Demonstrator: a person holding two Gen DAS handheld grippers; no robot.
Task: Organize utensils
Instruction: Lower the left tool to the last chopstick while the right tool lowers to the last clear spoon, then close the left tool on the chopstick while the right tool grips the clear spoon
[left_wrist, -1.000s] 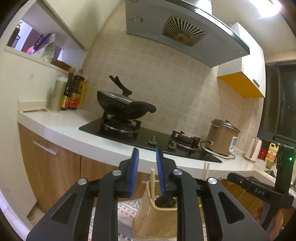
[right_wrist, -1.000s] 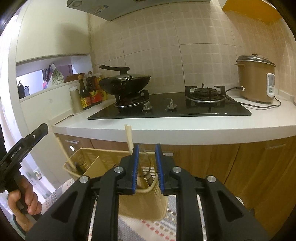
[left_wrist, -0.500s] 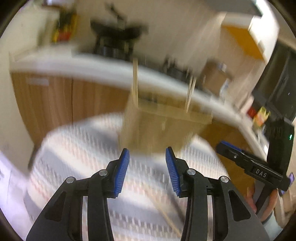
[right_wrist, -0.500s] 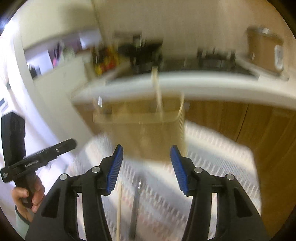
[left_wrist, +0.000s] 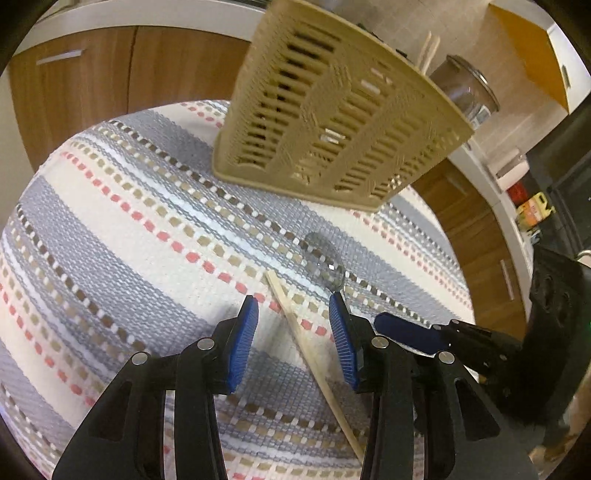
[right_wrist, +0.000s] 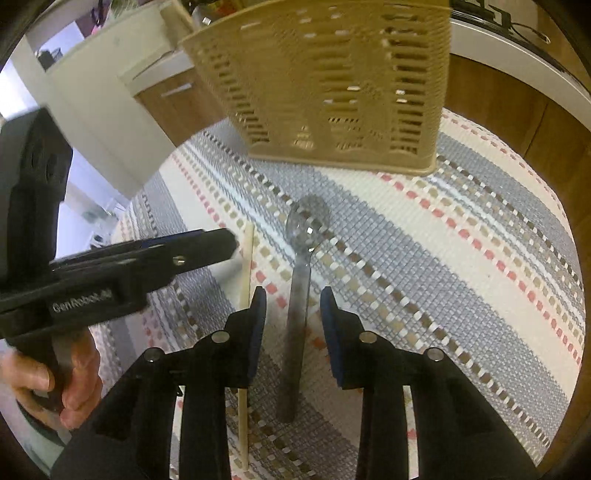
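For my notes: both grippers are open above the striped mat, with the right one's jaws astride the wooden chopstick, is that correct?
Not quite: the right gripper has its jaws astride the metal spoon, as the right wrist view shows. The chopstick lies just left of it. Both grippers are indeed open above the striped mat.

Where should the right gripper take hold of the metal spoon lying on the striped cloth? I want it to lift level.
Grip the metal spoon on its straight flat handle, near mid-length, coming down from above. It lies flat on the striped cloth, handle pointing toward the right gripper, whose open jaws already straddle it. The rounded bowl at the far end would likely slip.
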